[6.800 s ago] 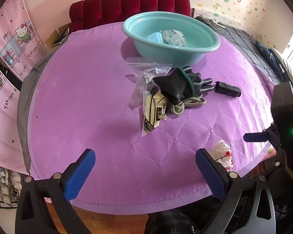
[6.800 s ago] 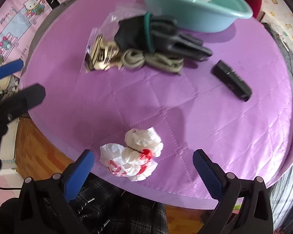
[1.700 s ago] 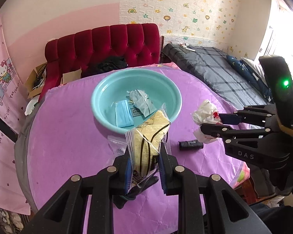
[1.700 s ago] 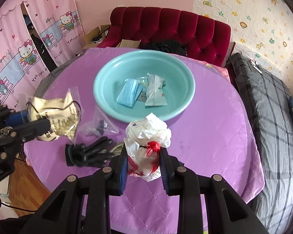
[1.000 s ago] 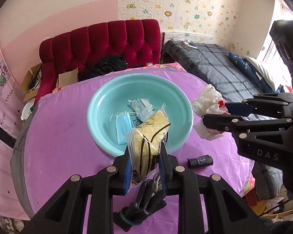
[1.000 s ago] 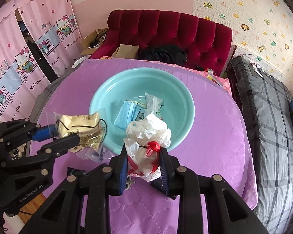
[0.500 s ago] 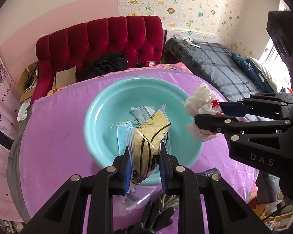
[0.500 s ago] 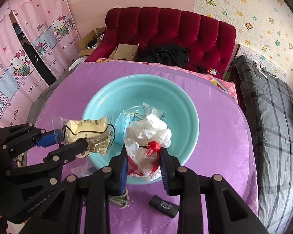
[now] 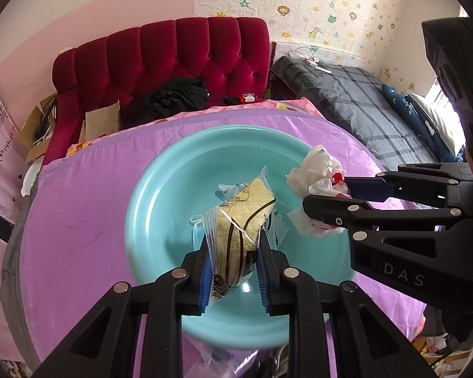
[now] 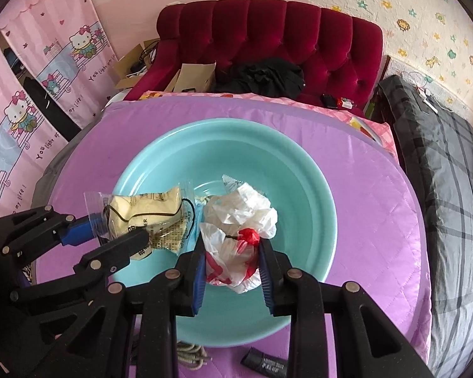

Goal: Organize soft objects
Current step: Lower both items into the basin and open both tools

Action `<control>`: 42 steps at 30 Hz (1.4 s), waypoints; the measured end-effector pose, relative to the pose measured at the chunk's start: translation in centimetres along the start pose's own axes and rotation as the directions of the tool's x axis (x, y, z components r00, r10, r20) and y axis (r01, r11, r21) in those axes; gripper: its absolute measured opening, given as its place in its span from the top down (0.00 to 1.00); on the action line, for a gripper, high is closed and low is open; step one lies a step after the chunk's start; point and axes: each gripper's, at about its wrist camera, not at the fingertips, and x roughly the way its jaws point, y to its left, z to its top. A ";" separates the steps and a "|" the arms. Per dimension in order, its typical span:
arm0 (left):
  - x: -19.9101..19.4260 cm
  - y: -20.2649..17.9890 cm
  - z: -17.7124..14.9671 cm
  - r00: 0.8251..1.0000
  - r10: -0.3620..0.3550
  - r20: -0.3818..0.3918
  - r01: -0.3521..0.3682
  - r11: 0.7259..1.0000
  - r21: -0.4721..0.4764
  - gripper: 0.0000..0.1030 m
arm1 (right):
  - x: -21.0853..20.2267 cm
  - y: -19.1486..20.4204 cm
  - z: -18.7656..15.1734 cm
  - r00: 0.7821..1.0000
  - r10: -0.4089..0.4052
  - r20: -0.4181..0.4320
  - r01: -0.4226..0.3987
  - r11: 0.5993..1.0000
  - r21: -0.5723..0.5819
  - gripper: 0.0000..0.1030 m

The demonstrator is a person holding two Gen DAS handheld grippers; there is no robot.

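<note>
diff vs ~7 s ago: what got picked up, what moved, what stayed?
The left gripper, open then, is now shut on the packaged yellow mask, lifted off the table. The right gripper likewise took the crumpled plastic bag. Both now hang over the teal basin. Unchanged: basin's place on the purple cover, blue mask inside it.

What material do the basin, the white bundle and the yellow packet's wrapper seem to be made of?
Basin: likely hard plastic; smooth, evenly turquoise, softly glossy.
White bundle: thin plastic film, probably a shopping bag; crinkled, translucent, red print.
Yellow packet's wrapper: clear plastic film; shiny, with sealed edges. The yellow contents look like fabric, but this is uncertain.
</note>
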 end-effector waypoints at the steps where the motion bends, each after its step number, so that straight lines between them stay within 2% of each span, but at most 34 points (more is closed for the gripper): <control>1: 0.6 0.2 0.1 1.000 0.001 -0.008 -0.001 1.000 -0.006 0.74 | 0.5 -0.2 0.2 1.000 0.003 -0.003 -0.003 1.000 0.007 0.69; 13: 5.2 0.7 0.5 1.000 0.011 -0.028 -0.011 1.000 -0.011 0.74 | 4.9 -1.8 1.6 0.999 0.016 -0.040 -0.012 0.997 0.078 0.69; 23: 5.9 0.8 0.4 0.998 0.028 -0.049 -0.029 0.999 -0.019 0.73 | 6.1 -2.2 1.6 0.998 0.023 -0.054 -0.018 0.995 0.097 0.67; 25: 5.8 0.7 0.5 0.998 0.032 -0.045 -0.033 0.999 -0.015 0.71 | 5.9 -2.2 1.7 0.999 0.020 -0.044 -0.016 0.996 0.093 0.59; 27: 5.7 0.7 0.5 0.998 0.042 -0.037 -0.042 0.999 -0.012 0.66 | 5.8 -2.2 1.8 0.999 0.022 -0.037 -0.018 0.996 0.092 0.51; 28: 5.4 0.7 0.6 0.998 0.059 -0.021 -0.060 0.998 -0.012 0.46 | 5.7 -2.2 1.8 0.999 0.015 -0.035 -0.012 0.995 0.096 0.49; 29: 5.3 0.7 0.7 0.998 0.065 -0.012 -0.066 0.998 -0.016 0.18 | 5.5 -2.1 1.9 0.999 0.011 -0.033 -0.008 0.995 0.096 0.48; 31: 4.9 0.9 0.8 0.997 0.076 0.017 -0.076 0.997 -0.028 0.00 | 5.2 -2.0 1.9 1.000 0.002 -0.026 0.001 0.996 0.092 0.35; 35: 4.4 1.1 0.8 0.994 0.104 0.031 -0.103 0.994 -0.022 0.00 | 4.7 -2.1 1.9 0.999 -0.031 -0.011 0.032 0.995 0.091 0.17; 37: 4.1 1.1 0.6 0.993 0.115 0.038 -0.114 0.993 -0.021 0.00 | 4.5 -2.4 1.8 0.999 -0.044 -0.010 0.045 0.994 0.096 0.03; 42: 3.2 0.9 0.1 0.993 0.108 0.045 -0.107 0.994 -0.023 0.00 | 3.9 -2.7 1.2 0.998 -0.056 -0.002 0.056 0.994 0.096 0.00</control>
